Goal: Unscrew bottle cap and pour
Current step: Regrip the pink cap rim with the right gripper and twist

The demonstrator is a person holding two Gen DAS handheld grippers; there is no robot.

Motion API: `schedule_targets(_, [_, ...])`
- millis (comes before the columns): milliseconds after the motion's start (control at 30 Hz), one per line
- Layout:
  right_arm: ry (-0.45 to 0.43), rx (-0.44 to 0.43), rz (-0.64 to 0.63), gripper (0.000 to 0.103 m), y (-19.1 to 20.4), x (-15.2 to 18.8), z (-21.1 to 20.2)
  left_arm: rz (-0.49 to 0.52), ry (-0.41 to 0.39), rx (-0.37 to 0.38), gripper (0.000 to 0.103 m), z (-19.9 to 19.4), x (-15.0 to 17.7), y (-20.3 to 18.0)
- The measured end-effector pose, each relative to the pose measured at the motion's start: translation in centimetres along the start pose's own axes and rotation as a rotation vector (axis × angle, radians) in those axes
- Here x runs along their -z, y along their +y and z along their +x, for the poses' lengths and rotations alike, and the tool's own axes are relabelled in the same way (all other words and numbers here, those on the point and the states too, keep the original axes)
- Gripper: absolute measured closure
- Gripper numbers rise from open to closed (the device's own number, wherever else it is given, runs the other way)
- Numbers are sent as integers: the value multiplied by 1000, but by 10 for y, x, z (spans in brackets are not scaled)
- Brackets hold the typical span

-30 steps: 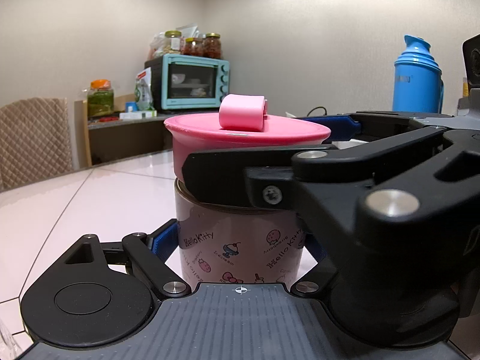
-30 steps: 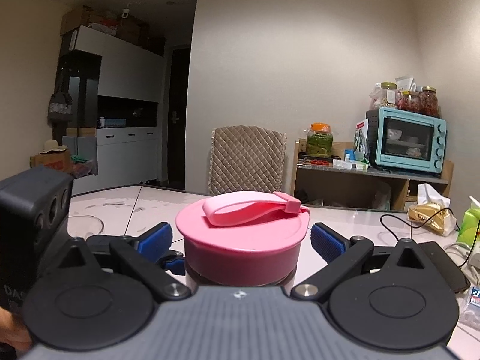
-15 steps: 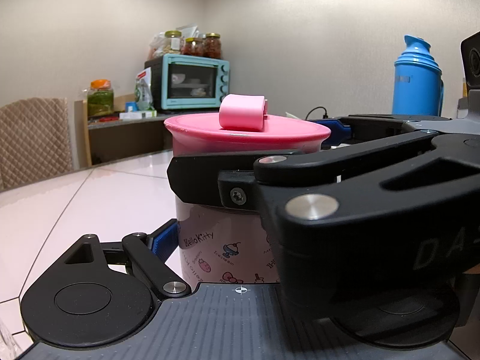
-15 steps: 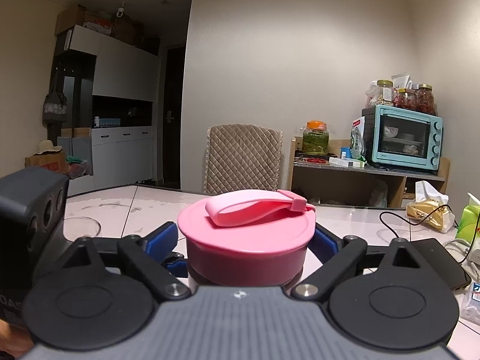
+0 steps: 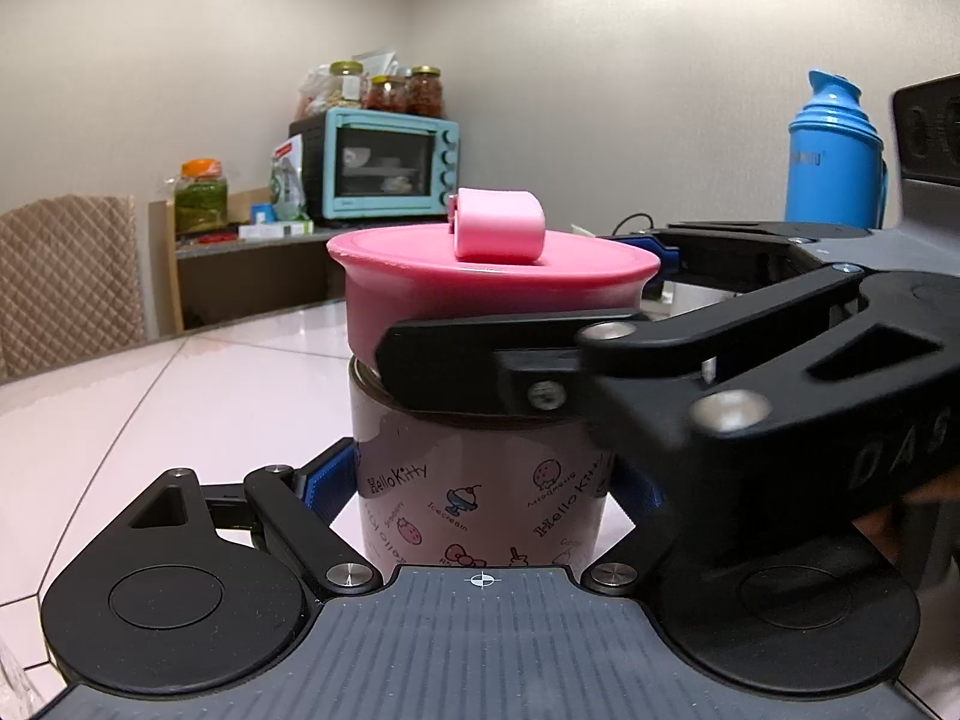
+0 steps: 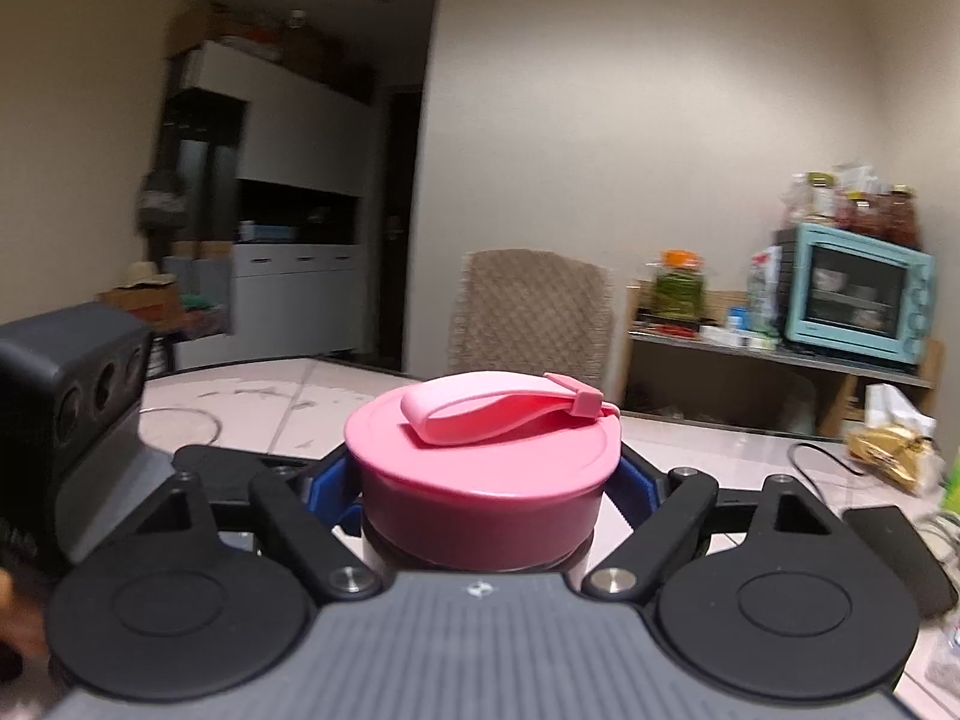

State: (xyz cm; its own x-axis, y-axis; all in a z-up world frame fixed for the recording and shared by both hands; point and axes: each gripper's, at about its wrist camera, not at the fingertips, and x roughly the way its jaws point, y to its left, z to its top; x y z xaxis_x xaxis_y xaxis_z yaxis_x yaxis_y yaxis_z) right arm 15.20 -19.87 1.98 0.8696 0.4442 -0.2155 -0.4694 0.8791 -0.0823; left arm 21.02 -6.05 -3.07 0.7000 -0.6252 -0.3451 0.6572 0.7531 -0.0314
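Standing upright on pale table (image 5: 180,396): bottle (image 5: 480,480), body clamped by left gripper (image 5: 480,483). Pink cap (image 6: 483,462) pinched by right gripper (image 6: 483,489). Printed body showing only in left view; cabinets only in right. Table lying open leftward.

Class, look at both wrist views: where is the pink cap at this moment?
The pink cap sits centred in both views, on top of the Hello Kitty bottle, clamped between the right gripper fingers, above the left gripper.
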Motion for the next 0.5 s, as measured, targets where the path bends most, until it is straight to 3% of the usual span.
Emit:
schedule_targets(300, [11, -291, 21, 17, -50, -4, 4, 0, -1, 0, 13, -3, 1, 2])
schedule_targets(500, [1, -299, -36, 17, -47, -8, 2, -1, -1, 0, 13, -3, 1, 1])
